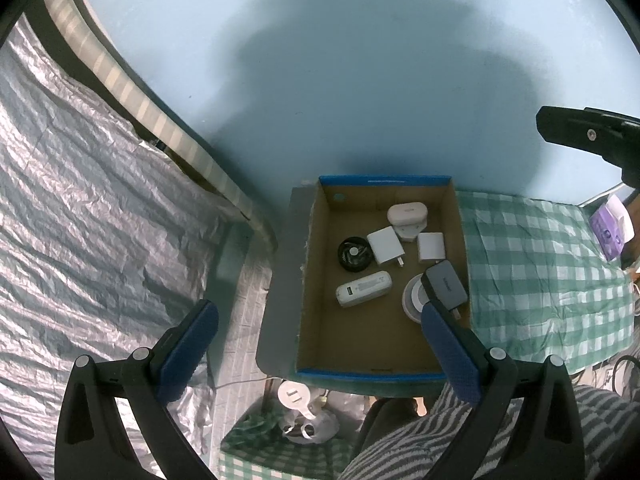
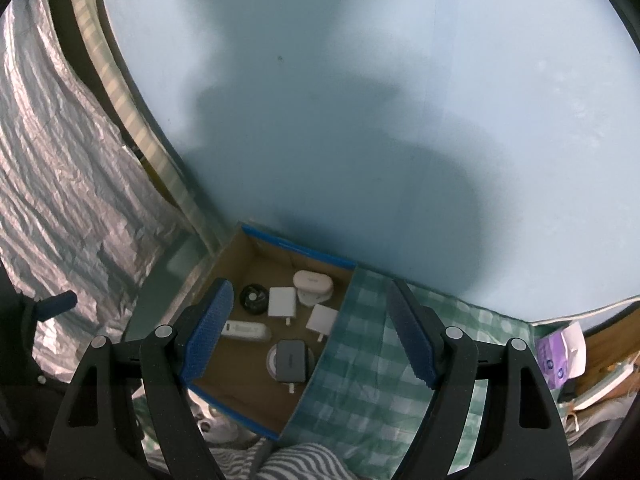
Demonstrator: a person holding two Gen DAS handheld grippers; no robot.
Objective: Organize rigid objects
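A blue-rimmed cardboard box (image 1: 384,179) (image 2: 298,245) stands on the table and holds several small devices: a black round fan (image 1: 353,255), a white charger (image 1: 383,245), a second white charger (image 1: 431,247), a white oval case (image 1: 407,213), a white power bank (image 1: 363,288) and a grey adapter (image 1: 447,286) (image 2: 291,361) lying on a white round puck. My left gripper (image 1: 320,332) hovers open above the box's near left side, nothing between its fingers. My right gripper (image 2: 310,332) hangs open over the box's right wall, also with nothing in it.
A green checked cloth (image 1: 536,264) (image 2: 368,360) covers the surface right of the box. A purple pack (image 1: 606,236) (image 2: 554,360) lies at the far right. Crinkled silver sheeting (image 1: 80,200) fills the left. A striped sleeve (image 1: 440,440) and a white object on a bag (image 1: 294,398) sit below.
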